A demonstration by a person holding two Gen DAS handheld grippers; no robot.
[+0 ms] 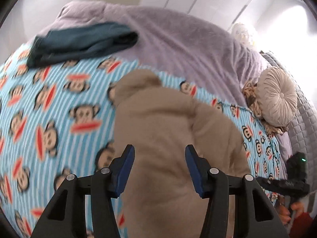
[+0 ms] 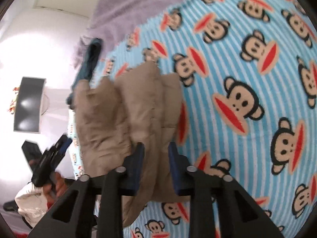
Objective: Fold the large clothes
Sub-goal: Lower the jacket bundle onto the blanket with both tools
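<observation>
Bare monkey-print blanket (image 1: 49, 107) lies clear left; round cushion (image 1: 277, 97) blocks right.

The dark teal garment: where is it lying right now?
In the left wrist view, the dark teal garment lies upper left, straddling the lilac blanket and monkey-print sheet.

left claw (image 1: 160, 154) parted, right claw (image 2: 156, 149) narrower

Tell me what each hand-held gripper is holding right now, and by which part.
Cannot be told. The tan padded garment lies between both pairs of blue pads, left hand-held gripper and right hand-held gripper, but gaps show; no firm pinch visible.
</observation>
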